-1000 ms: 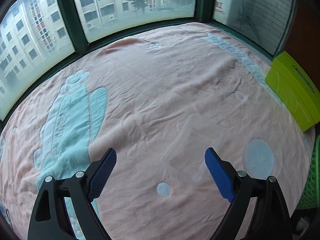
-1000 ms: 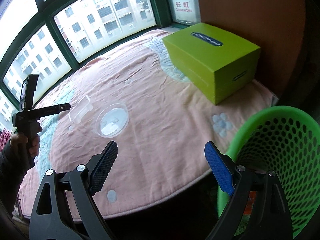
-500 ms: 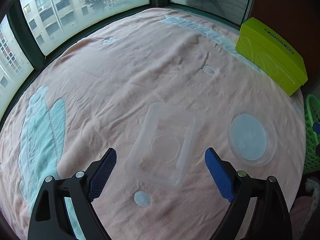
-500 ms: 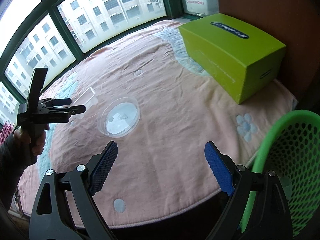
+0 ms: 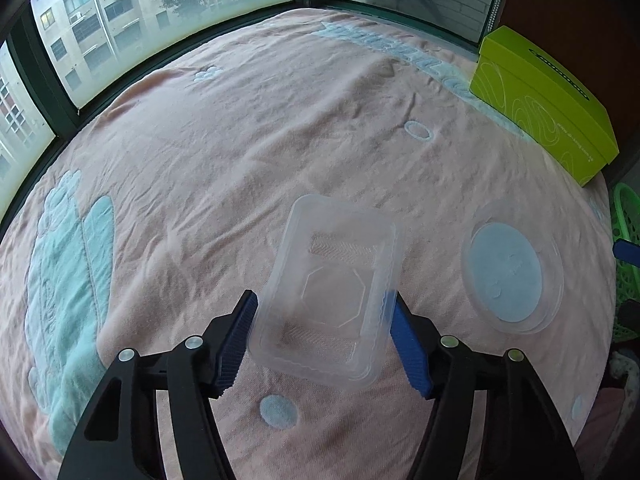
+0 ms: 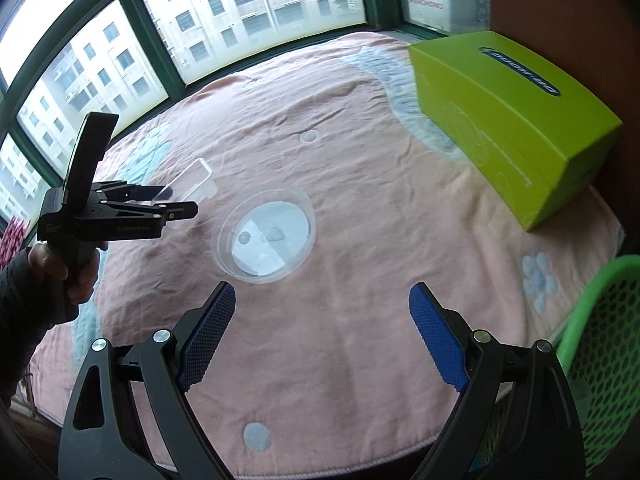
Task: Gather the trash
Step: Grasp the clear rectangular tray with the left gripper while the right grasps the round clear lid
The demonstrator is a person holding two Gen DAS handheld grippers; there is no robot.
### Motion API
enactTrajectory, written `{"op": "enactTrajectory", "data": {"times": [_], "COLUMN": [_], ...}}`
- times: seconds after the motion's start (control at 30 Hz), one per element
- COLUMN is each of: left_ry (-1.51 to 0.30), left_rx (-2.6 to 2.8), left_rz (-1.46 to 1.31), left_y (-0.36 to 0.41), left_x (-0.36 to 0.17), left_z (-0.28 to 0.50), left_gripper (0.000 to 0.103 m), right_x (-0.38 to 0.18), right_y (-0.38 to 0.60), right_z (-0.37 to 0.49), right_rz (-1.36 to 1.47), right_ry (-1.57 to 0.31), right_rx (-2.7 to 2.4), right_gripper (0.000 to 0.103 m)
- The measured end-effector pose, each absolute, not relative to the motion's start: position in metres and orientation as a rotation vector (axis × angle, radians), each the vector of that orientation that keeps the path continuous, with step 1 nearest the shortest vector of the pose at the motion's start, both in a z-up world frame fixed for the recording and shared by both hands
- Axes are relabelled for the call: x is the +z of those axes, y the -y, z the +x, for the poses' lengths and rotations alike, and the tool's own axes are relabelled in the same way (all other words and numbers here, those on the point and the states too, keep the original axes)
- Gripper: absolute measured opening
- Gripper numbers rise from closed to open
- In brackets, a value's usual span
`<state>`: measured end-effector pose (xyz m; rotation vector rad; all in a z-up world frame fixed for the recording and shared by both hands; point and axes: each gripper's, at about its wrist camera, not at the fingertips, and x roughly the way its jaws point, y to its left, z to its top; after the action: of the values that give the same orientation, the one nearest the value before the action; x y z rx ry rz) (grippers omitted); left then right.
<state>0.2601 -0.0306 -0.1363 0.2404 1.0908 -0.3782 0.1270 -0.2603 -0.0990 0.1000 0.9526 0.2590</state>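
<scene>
A clear rectangular plastic container (image 5: 332, 300) sits between the fingers of my left gripper (image 5: 324, 336), which is shut on its two long sides; its far end is tilted up off the pink blanket (image 5: 240, 140). The container (image 6: 192, 184) and the left gripper (image 6: 160, 206) also show in the right wrist view. A clear round plastic lid (image 5: 512, 276) lies flat to the right of it, also seen in the right wrist view (image 6: 266, 236). My right gripper (image 6: 322, 336) is open and empty, above the blanket just short of the round lid.
A green mesh basket (image 6: 600, 344) stands off the blanket's front right edge, its rim also at the left wrist view's right edge (image 5: 624, 232). A lime green box (image 6: 516, 120) lies at the back right. Windows (image 6: 224, 24) run along the far side.
My left gripper moved forward over the rectangular container and closed on its sides, lifting its far end. My right gripper moved left and forward toward the round lid.
</scene>
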Motion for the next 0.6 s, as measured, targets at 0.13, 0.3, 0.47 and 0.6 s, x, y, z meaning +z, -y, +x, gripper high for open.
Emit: {"op": "enactTrajectory", "data": {"times": [0.13,0.3,0.47,0.6], "left_ry": [-1.09,-1.095,-1.1,-1.102], "left_rx": [-0.383,-0.382,-0.384,-0.376], "left_rz": [0.235,0.23,0.228,0.21], "left_y": [0.029,0.028,0.027,0.025], "left_x": [-0.137,-0.136,-0.138,-0.138], "left_z": [0.26,0.262,0.261,0.26], "left_gripper": [0.063,0.063,0.062,0.06], "right_x": [-0.102,-0.106,-0.111,-0.114], "right_y": [0.253,0.242,0.231,0.224], "right_z": [0.133,0.14,0.149,0.156], "right_rz": [0.083,0.049,0.016,-0.003], "right_ry": [-0.959,-0.963,-0.968,-0.973], "right_rx": [0.274,0.3,0.319,0.33], "right_gripper": [0.088,0.088,0.088,0.09]}}
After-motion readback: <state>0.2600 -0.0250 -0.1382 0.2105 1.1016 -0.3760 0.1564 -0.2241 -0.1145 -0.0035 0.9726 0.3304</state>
